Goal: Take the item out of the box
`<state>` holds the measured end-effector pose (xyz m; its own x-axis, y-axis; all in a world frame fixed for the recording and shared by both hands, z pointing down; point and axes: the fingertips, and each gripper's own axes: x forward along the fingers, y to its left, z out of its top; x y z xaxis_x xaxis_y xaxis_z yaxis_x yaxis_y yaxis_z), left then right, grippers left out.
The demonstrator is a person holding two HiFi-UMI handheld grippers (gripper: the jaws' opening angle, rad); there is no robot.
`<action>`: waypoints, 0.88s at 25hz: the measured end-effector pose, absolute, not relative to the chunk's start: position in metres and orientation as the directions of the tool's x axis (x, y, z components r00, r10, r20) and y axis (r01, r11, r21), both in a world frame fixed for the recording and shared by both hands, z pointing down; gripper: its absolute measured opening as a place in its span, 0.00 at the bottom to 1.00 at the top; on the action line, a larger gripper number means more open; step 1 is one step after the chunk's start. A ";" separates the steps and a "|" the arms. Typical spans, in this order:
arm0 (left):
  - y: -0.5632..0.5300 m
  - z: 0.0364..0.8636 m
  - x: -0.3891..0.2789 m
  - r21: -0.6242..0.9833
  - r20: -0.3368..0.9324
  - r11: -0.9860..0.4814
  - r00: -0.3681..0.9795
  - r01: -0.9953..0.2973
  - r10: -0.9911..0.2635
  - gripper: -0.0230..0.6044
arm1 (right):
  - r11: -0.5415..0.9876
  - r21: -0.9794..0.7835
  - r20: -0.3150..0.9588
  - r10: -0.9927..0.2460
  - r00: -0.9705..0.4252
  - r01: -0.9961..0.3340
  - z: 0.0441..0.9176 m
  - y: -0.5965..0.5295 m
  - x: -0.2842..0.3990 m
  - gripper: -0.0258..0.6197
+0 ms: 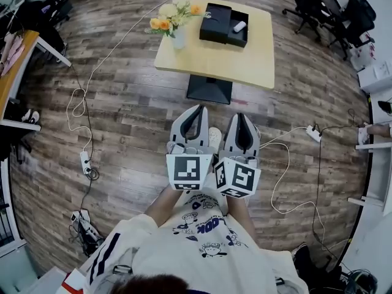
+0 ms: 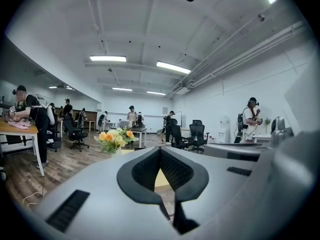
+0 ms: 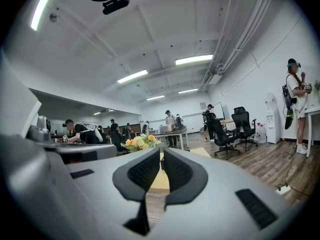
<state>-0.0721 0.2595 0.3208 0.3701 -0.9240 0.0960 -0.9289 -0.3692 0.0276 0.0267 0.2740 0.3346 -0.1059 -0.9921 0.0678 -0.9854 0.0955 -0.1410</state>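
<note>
Table [image 1: 245, 63] bears the box [image 1: 215, 22] with item [image 1: 239, 26], well beyond left hand-held gripper [image 1: 199, 108].

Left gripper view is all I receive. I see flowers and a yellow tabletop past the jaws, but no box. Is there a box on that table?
Observer: Yes. The head view shows a black box lying open on the table, to the right of the flowers.
Operator: Is something inside it?
Observer: A small white item lies in its right part.
Operator: Are the other jaws free?
Observer: The right gripper is shut, with nothing between its jaws.
</note>
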 end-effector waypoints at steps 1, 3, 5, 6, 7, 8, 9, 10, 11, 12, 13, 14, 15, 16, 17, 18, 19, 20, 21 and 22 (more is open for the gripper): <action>0.252 0.321 -0.070 0.026 0.098 -0.365 0.366 -0.930 -0.925 0.06 | 0.098 -0.147 0.070 -0.992 -0.109 -0.984 0.335 0.266 0.029 0.10; 0.236 0.322 -0.065 0.023 0.099 -0.360 0.361 -0.933 -0.927 0.06 | 0.104 -0.152 0.069 -0.991 -0.116 -0.983 0.336 0.249 0.035 0.10; 0.218 0.323 -0.058 0.024 0.098 -0.355 0.356 -0.934 -0.929 0.06 | 0.112 -0.150 0.069 -0.990 -0.123 -0.982 0.337 0.230 0.041 0.10; 0.209 0.324 -0.055 0.024 0.099 -0.352 0.353 -0.936 -0.930 0.06 | 0.115 -0.149 0.070 -0.989 -0.127 -0.982 0.337 0.219 0.044 0.11; 0.199 0.325 -0.051 0.024 0.101 -0.350 0.350 -0.937 -0.931 0.06 | 0.118 -0.151 0.071 -0.989 -0.130 -0.981 0.338 0.209 0.047 0.10; 0.188 0.326 -0.047 0.024 0.104 -0.347 0.348 -0.937 -0.932 0.06 | 0.121 -0.154 0.072 -0.988 -0.133 -0.981 0.339 0.198 0.051 0.10; 0.178 0.326 -0.043 0.023 0.107 -0.346 0.346 -0.938 -0.932 0.06 | 0.125 -0.158 0.073 -0.988 -0.137 -0.980 0.338 0.187 0.055 0.11; 0.168 0.326 -0.038 0.021 0.109 -0.344 0.344 -0.939 -0.933 0.06 | 0.129 -0.160 0.074 -0.987 -0.142 -0.979 0.337 0.176 0.059 0.11; 0.158 0.325 -0.034 0.020 0.110 -0.341 0.341 -0.940 -0.933 0.06 | 0.134 -0.161 0.074 -0.986 -0.148 -0.978 0.336 0.166 0.063 0.11; 0.148 0.323 -0.030 0.018 0.111 -0.338 0.338 -0.941 -0.934 0.06 | 0.139 -0.162 0.074 -0.986 -0.153 -0.977 0.334 0.155 0.067 0.10; 0.138 0.321 -0.025 0.017 0.111 -0.335 0.335 -0.942 -0.936 0.06 | 0.145 -0.163 0.073 -0.985 -0.158 -0.976 0.332 0.144 0.071 0.11; 0.128 0.319 -0.021 0.017 0.111 -0.331 0.331 -0.943 -0.937 0.06 | 0.150 -0.164 0.073 -0.984 -0.164 -0.975 0.330 0.134 0.075 0.11; 0.118 0.317 -0.017 0.016 0.110 -0.327 0.327 -0.945 -0.939 0.06 | 0.156 -0.165 0.073 -0.983 -0.170 -0.974 0.329 0.123 0.078 0.10; 0.108 0.316 -0.013 0.015 0.110 -0.322 0.321 -0.947 -0.941 0.06 | 0.162 -0.165 0.072 -0.982 -0.176 -0.973 0.327 0.113 0.082 0.10; 0.098 0.314 -0.010 0.014 0.109 -0.315 0.315 -0.949 -0.943 0.06 | 0.168 -0.165 0.070 -0.981 -0.182 -0.972 0.325 0.102 0.086 0.10; 0.088 0.312 -0.007 0.013 0.107 -0.309 0.309 -0.951 -0.945 0.06 | 0.174 -0.166 0.068 -0.980 -0.188 -0.971 0.323 0.091 0.089 0.10; 0.078 0.311 -0.003 0.013 0.105 -0.303 0.302 -0.953 -0.947 0.06 | 0.180 -0.167 0.065 -0.979 -0.193 -0.969 0.322 0.080 0.093 0.11; 0.068 0.310 0.000 0.014 0.103 -0.297 0.297 -0.955 -0.949 0.06 | 0.185 -0.167 0.063 -0.978 -0.198 -0.968 0.320 0.069 0.096 0.10; 0.059 0.309 0.002 0.015 0.101 -0.292 0.292 -0.956 -0.951 0.06 | 0.190 -0.167 0.062 -0.977 -0.203 -0.967 0.320 0.059 0.099 0.10; 0.051 0.309 0.004 0.017 0.099 -0.286 0.286 -0.958 -0.953 0.06 | 0.195 -0.167 0.061 -0.976 -0.208 -0.966 0.320 0.050 0.102 0.10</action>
